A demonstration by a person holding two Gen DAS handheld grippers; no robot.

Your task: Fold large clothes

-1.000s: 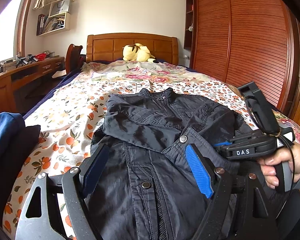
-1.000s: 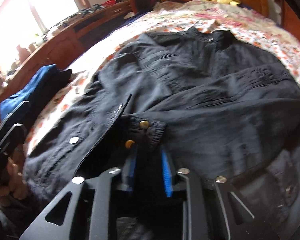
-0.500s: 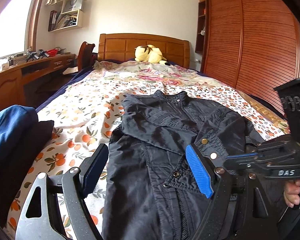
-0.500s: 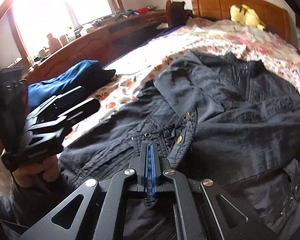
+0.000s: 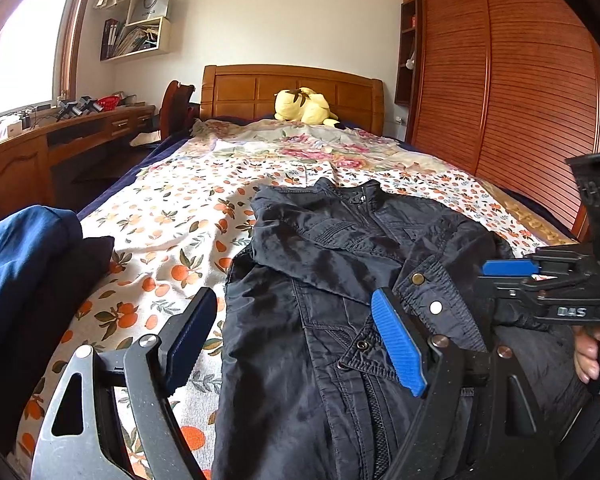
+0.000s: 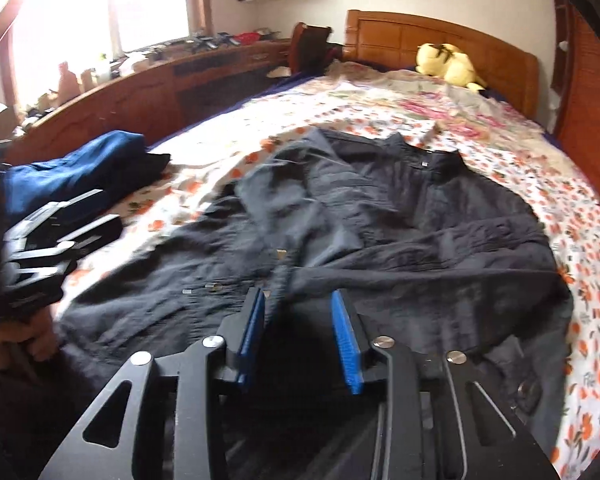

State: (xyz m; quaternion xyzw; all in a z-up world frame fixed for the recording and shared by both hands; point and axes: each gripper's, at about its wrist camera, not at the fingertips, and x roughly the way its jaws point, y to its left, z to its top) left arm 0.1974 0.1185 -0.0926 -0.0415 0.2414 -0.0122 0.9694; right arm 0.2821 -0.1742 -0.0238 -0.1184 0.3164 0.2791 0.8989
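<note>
Nearest to us, our left gripper [image 5: 296,344] stands spread wide above the near part of the black snap-button jacket [image 5: 332,280], with nothing between its dark and blue pads; one pad hangs over the bedspread, the other over the jacket's front. Our right gripper [image 6: 300,344] is parting its blue pads; a dark fold of the jacket's cuff lies between and just ahead of them, but the pads do not press on it. In the left wrist view the right gripper shows at the jacket's right edge, gripped by a hand [image 5: 592,348].

The jacket itself lies spread on the orange-and-leaf printed bedspread [image 5: 172,240], collar toward the far end, one sleeve folded across its front with brass snaps showing on the cuff.

To the left of the jacket, at the bed's edge, sits a heap of blue and black folded cloth [image 5: 24,264], well apart from it. Beyond the jacket's collar lies a rumpled pink-flowered sheet [image 5: 312,148], and past that a yellow plush toy [image 5: 304,106] rests against the wooden headboard [image 5: 260,88]. Left of the jacket and off the bed runs a long wooden desk [image 5: 32,148] crowded with small items; right of it stands a slatted reddish-brown wardrobe [image 5: 520,80]. Farthest, a cream wall shelf [image 5: 140,32] holds books.
</note>
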